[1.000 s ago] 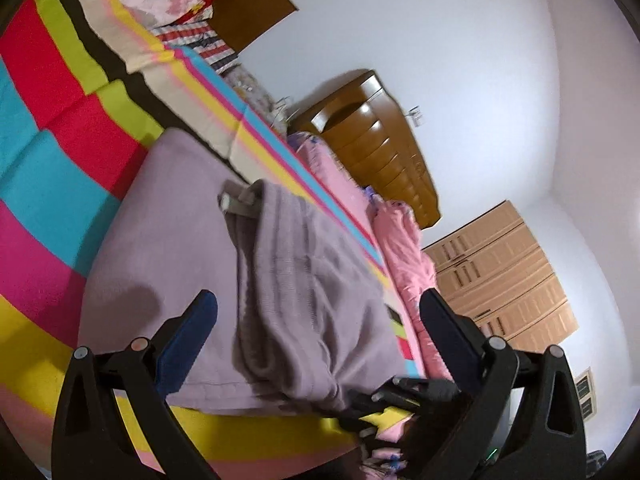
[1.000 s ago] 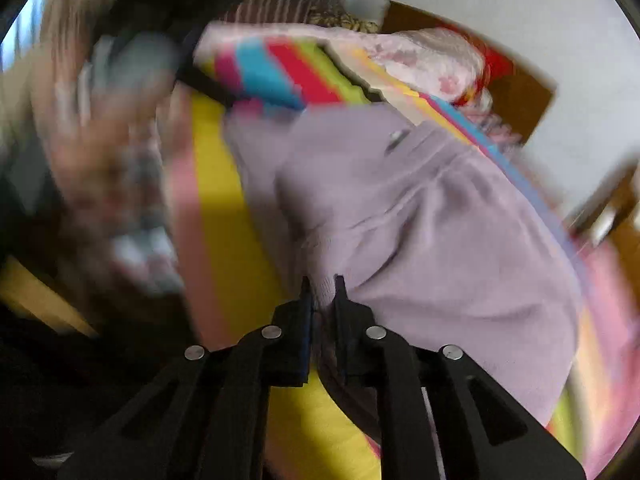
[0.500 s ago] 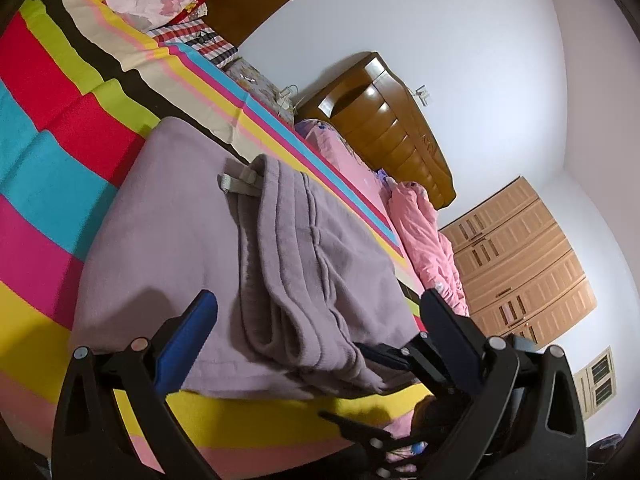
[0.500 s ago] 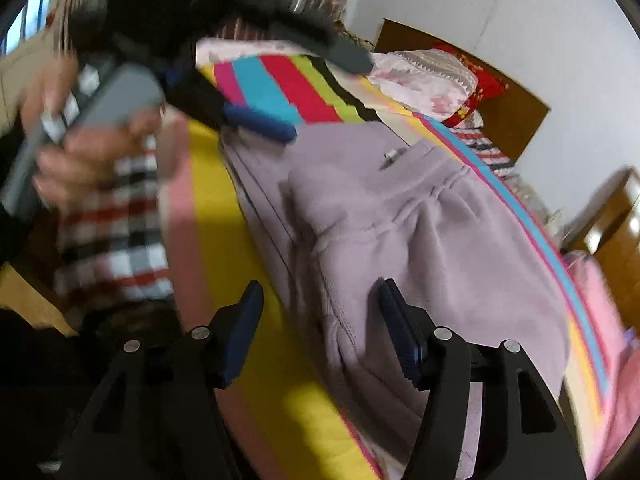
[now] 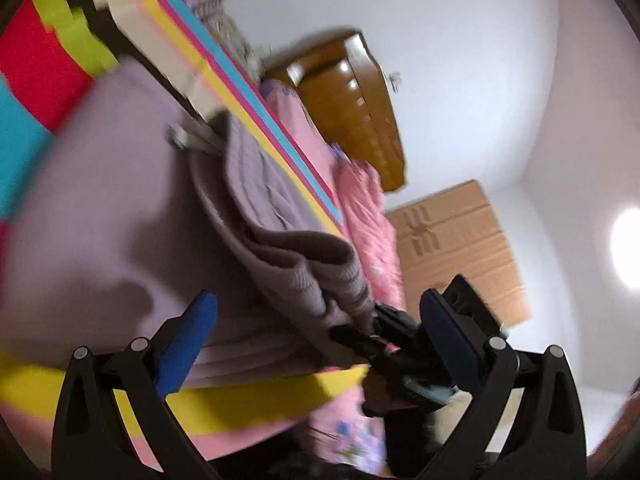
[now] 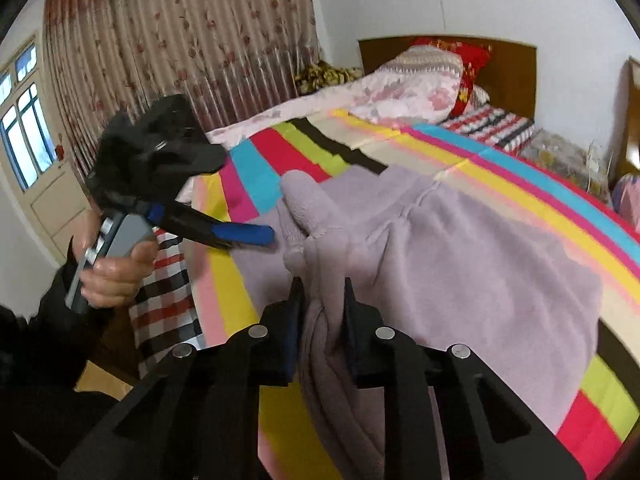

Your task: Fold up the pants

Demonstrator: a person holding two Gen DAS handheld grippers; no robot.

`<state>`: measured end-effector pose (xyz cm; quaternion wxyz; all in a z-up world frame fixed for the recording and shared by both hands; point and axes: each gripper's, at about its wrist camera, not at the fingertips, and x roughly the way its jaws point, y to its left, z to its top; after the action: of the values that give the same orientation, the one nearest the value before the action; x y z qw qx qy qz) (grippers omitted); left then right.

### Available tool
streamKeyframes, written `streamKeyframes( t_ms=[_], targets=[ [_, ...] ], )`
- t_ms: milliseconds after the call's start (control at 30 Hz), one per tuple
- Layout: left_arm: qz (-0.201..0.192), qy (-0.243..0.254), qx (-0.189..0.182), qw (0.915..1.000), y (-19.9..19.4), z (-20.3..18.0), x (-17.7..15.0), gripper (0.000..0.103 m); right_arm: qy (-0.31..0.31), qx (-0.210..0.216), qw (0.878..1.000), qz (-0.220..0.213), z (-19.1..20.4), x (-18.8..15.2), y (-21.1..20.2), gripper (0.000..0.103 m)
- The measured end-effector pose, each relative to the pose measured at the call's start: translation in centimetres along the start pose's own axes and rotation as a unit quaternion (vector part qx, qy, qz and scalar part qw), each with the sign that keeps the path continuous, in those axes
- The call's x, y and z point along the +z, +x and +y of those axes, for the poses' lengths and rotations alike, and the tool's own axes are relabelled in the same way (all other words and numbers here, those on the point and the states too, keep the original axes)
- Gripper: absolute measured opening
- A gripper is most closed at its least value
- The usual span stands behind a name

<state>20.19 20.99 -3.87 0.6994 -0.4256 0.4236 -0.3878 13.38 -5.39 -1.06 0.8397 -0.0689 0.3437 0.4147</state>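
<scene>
Lilac fleece pants (image 6: 472, 256) lie folded on the striped bedspread (image 6: 520, 168). My right gripper (image 6: 322, 284) is shut on a bunched edge of the pants at the near side and lifts it a little. In the left wrist view the pants (image 5: 120, 216) fill the left, with the folded upper layer (image 5: 280, 224) rising at the middle. My left gripper (image 5: 316, 320) is open and empty, hovering just above the pants' near edge. It also shows in the right wrist view (image 6: 240, 234), held in a hand at the left of the pants.
Pillows and a quilt (image 6: 408, 84) lie at the bed's head. A wooden dresser (image 5: 356, 112) and a pink quilt (image 5: 368, 216) stand beyond the bed. Curtains (image 6: 180, 40) and a door (image 6: 36, 152) are at the left. The bed's near edge (image 5: 240, 400) is close below.
My right gripper went from open to shut on the pants' near edge and lifted it. My left gripper stayed open and tilted, with the view now blurred.
</scene>
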Motion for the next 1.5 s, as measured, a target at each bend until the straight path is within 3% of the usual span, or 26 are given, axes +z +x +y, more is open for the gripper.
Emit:
streamKeyframes(
  t_ms=[100, 267, 300, 333, 367, 400, 467, 533, 600, 700, 767, 933, 1000, 1067, 1100, 1200, 1333, 1433, 1500],
  targets=[
    [0.033, -0.026, 0.011, 0.9991, 2.5, 0.4, 2.4, 0.101, -0.035, -0.014, 0.999, -0.008, 1.2, -0.2, -0.4, 0.018],
    [0.134, -0.056, 0.033, 0.9888, 9.1, 1.9, 6.1, 0.1, -0.084, -0.05, 0.995, -0.012, 3.3, -1.0, -0.3, 0.017],
    [0.142, -0.054, 0.045, 0.9873, 9.9, 2.1, 6.3, 0.095, -0.095, -0.067, 0.993, -0.011, 3.7, -1.2, -0.1, 0.018],
    [0.148, -0.042, 0.08, 0.9848, 10.5, 2.1, 6.3, 0.087, -0.102, -0.082, 0.991, -0.009, 4.1, -1.4, 0.0, 0.019],
    [0.148, -0.025, 0.111, 0.9824, 10.8, 2.0, 6.2, 0.063, -0.1, -0.088, 0.991, -0.007, 4.3, -1.7, -0.1, 0.026],
    [0.145, -0.009, 0.138, 0.9797, 10.9, 2.1, 5.9, 0.047, -0.091, -0.091, 0.992, -0.01, 4.3, -2.0, -0.8, 0.033],
    [0.132, 0.005, 0.139, 0.9815, 10.2, 2.8, 5.3, 0.04, -0.059, -0.127, 0.989, -0.048, 3.6, -2.7, -3.5, 0.078],
    [0.122, 0.004, 0.119, 0.9854, 9.5, 3.4, 4.9, 0.038, 0.005, -0.162, 0.98, -0.117, 1.9, -4.4, -7.9, 0.095],
    [0.115, 0.001, 0.108, 0.9875, 9.3, 3.7, 4.7, 0.037, 0.089, -0.168, 0.97, -0.15, -0.4, -7.1, -11.7, 0.095],
    [0.117, 0.006, 0.112, 0.9868, 9.5, 3.6, 4.8, 0.039, 0.17, -0.194, 0.959, -0.116, -2.6, -11.6, -13.7, 0.096],
    [0.114, 0.006, 0.11, 0.9873, 9.2, 3.5, 4.9, 0.039, 0.191, -0.212, 0.955, -0.079, -2.7, -13.8, -13.2, 0.096],
    [0.102, 0.025, 0.135, 0.9852, 9.9, 2.5, 4.6, 0.039, 0.211, -0.2, 0.955, -0.065, -2.1, -13.9, -9.9, 0.096],
    [0.099, 0.053, 0.174, 0.9784, 10.3, 0.9, 4.2, 0.027, 0.199, -0.21, 0.956, -0.048, -2.2, -13.0, -7.9, 0.096],
    [0.085, 0.1, 0.209, 0.9691, 10.4, -2.5, 4.0, 0.023, 0.205, -0.21, 0.955, -0.047, -2.2, -12.2, -6.5, 0.096],
    [0.077, 0.122, 0.209, 0.9672, 10.5, -4.5, 4.1, 0.021, 0.212, -0.21, 0.953, -0.048, -2.3, -11.6, -5.7, 0.096],
    [0.053, 0.19, 0.161, 0.9671, 11.4, -14.4, 5.4, 0.019, 0.236, -0.241, 0.94, -0.041, -2.4, -11.0, -3.9, 0.096],
    [0.065, 0.272, 0.134, 0.9508, 14.4, -24.9, 5.6, 0.018, 0.251, -0.3, 0.919, -0.042, -2.5, -10.3, -2.3, 0.096],
    [0.061, 0.295, 0.133, 0.9443, 14.4, -27.7, 5.4, 0.018, 0.24, -0.333, 0.911, -0.036, -2.3, -10.2, -2.0, 0.096],
    [0.046, 0.289, 0.135, 0.9464, 12.6, -27.4, 5.8, 0.018, 0.215, -0.356, 0.909, -0.034, -1.8, -10.2, -2.4, 0.096]
  ],
)
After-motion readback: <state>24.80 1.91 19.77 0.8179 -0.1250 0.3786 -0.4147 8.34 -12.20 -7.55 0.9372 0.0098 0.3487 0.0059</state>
